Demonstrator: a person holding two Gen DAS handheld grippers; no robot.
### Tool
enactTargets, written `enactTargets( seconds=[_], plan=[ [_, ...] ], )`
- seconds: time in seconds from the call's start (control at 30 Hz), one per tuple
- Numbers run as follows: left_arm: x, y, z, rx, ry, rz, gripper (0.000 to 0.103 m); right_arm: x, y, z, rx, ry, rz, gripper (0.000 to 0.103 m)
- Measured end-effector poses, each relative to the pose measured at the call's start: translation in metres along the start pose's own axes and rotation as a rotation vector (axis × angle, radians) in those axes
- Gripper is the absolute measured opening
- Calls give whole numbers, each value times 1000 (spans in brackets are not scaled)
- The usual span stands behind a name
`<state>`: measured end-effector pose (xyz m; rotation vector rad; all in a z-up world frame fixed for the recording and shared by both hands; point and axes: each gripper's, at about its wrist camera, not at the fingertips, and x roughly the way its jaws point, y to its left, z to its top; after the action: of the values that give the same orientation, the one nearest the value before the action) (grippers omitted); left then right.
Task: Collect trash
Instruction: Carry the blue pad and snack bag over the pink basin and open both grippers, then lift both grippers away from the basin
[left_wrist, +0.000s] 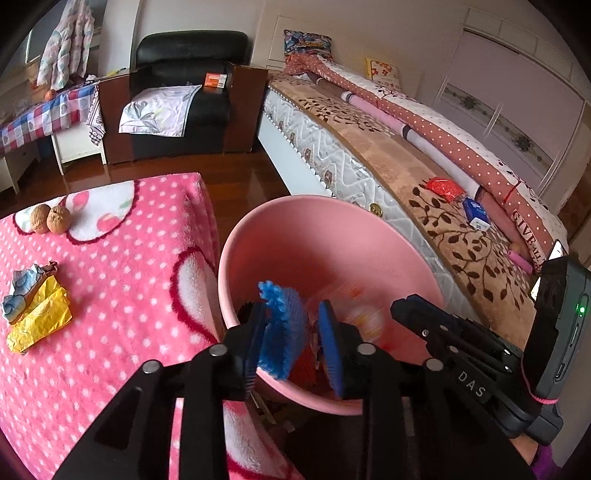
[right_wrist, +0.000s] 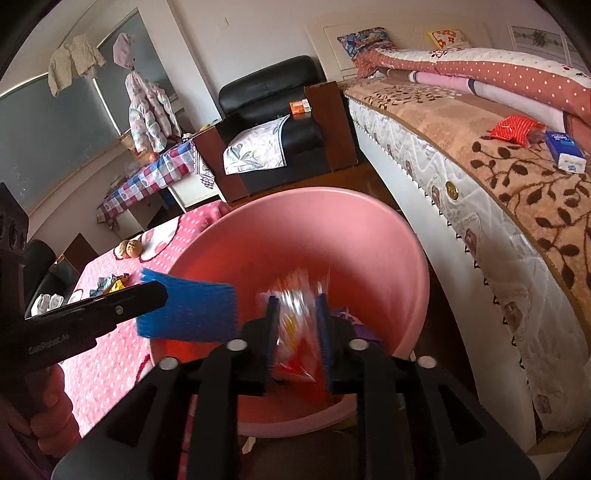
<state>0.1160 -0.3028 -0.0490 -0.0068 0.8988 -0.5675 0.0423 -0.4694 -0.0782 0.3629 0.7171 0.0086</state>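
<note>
Over the pink bin (right_wrist: 369, 236), the right gripper (right_wrist: 297, 332) looks to be letting go of a blurred red wrapper (right_wrist: 299, 332) (jaws parted around it), while the left gripper (left_wrist: 295, 332) pinches a blue mesh scrap (left_wrist: 284, 328), due to drop next.

White capitals "DAS" stood on the black body of the right gripper (left_wrist: 402, 314) as the left wrist view caught it — the letters sat on a narrow raised strip along the arm; pale lettering ran along the black body of the left gripper (right_wrist: 155, 291) in the right wrist view, seemingly "GenRobot.AI", though too faint to be sure; on the bed, a cushion (left_wrist: 526, 236) bore dark capitals "GIVE" with a second line beginning "ALL" — the rest was cut off; print on the blue-and-white packet (right_wrist: 565, 151) and the orange box (left_wrist: 215, 80) was too small to read.
</note>
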Motion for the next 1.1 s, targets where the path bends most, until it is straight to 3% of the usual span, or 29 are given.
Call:
enactTargets(
  seconds=[0.33,0.4,0.67,1.1],
  plan=[
    [-5,-1,-2,-60,-22,-5,37,-12,14,-7,-49,25,8,29],
    [-13,-2,-2,-61,-38,-15,44,-21,23,-9,-69,23,11,29],
    [-61,-8,-7,-10,-127,-41,49,-55,49,-16,-87,-43,6,29],
    [-130,41,-43,-53,-208,51,49,-70,109,-42,-33,-54,72,29]
  ],
)
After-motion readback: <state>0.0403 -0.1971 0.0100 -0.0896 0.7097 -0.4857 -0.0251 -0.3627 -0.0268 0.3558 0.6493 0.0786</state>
